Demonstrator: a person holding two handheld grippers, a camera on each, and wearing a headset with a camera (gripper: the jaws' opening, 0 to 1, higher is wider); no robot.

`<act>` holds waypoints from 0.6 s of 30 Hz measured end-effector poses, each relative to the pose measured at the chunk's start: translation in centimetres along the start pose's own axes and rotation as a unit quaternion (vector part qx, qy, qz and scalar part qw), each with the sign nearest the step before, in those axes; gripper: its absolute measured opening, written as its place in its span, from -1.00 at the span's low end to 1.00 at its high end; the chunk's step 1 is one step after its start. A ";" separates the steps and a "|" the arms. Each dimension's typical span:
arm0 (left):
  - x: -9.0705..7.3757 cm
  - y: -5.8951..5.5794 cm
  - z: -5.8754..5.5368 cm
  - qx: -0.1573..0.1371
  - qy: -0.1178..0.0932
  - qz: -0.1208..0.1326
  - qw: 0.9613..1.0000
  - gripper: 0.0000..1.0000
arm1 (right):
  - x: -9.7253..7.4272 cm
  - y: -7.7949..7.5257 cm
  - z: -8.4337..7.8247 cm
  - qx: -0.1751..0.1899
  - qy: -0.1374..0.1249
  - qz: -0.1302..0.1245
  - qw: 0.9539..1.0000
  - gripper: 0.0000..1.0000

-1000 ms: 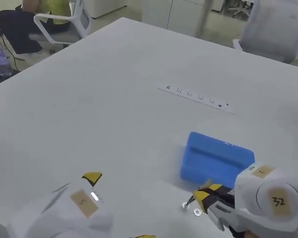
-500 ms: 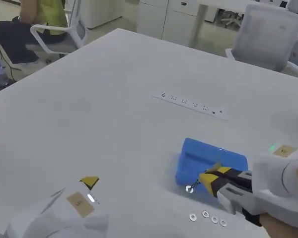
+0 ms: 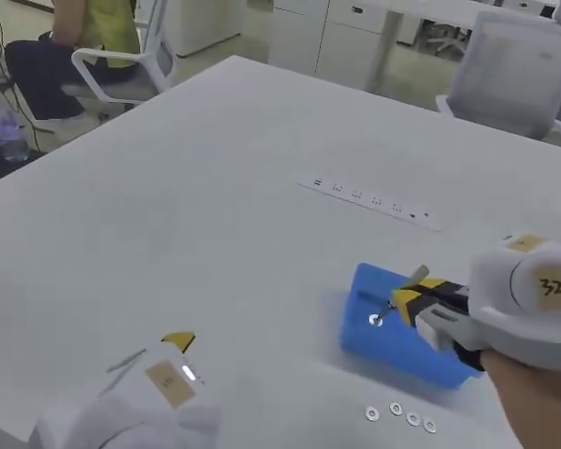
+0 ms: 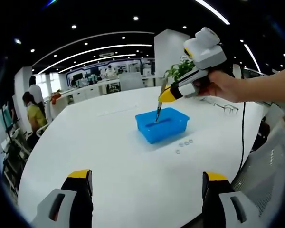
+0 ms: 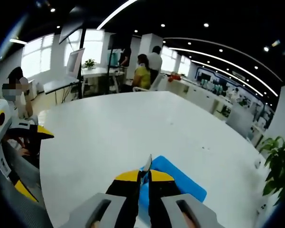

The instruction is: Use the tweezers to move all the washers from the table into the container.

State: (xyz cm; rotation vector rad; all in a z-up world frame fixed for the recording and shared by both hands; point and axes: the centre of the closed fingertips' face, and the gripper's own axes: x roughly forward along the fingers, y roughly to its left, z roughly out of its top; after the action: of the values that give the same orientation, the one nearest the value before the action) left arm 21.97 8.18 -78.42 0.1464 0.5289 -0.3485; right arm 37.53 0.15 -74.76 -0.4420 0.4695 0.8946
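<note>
A blue container (image 3: pixel 421 351) stands on the white table near its right front. My right gripper (image 3: pixel 408 301) is shut on thin metal tweezers (image 3: pixel 391 307), which point down over the container's left part. A small washer (image 3: pixel 376 320) sits at the tweezer tip, above the container. Several more washers (image 3: pixel 400 414) lie in a row on the table in front of the container. In the left gripper view the container (image 4: pixel 161 124) is ahead, and my left gripper (image 4: pixel 145 183) is open, holding nothing. The right gripper view shows the tweezers (image 5: pixel 147 166) between its closed jaws.
A flush power strip (image 3: pixel 369 199) is set into the table beyond the container. Office chairs (image 3: pixel 514 70) stand at the far edge, and a person sits at the far left (image 3: pixel 70 37). A pair of glasses (image 4: pixel 225 108) lies on the table behind the right hand.
My right gripper has risen from the washers on the table and moved back over the blue container, carrying a washer in the tweezers. The left gripper has stayed low at the front left.
</note>
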 end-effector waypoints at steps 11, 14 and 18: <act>0.1 -0.2 -0.3 -0.001 0.008 -0.005 1.000 0.92 | 3.6 -0.9 -2.1 0.006 0.026 0.001 1.000 -0.96; 0.1 -0.3 -0.4 0.002 0.009 -0.006 1.000 0.92 | 4.3 -1.0 -2.7 0.010 0.035 0.004 0.999 -0.96; 0.1 -0.1 -0.3 0.005 0.007 -0.002 1.000 0.94 | 4.9 -1.2 -3.3 0.024 0.040 0.005 0.999 -0.96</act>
State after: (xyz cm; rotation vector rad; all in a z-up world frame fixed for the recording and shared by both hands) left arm 21.86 8.08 -78.75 0.1573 0.5407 -0.3548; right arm 40.51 0.74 -79.97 -0.4329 0.5655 0.8760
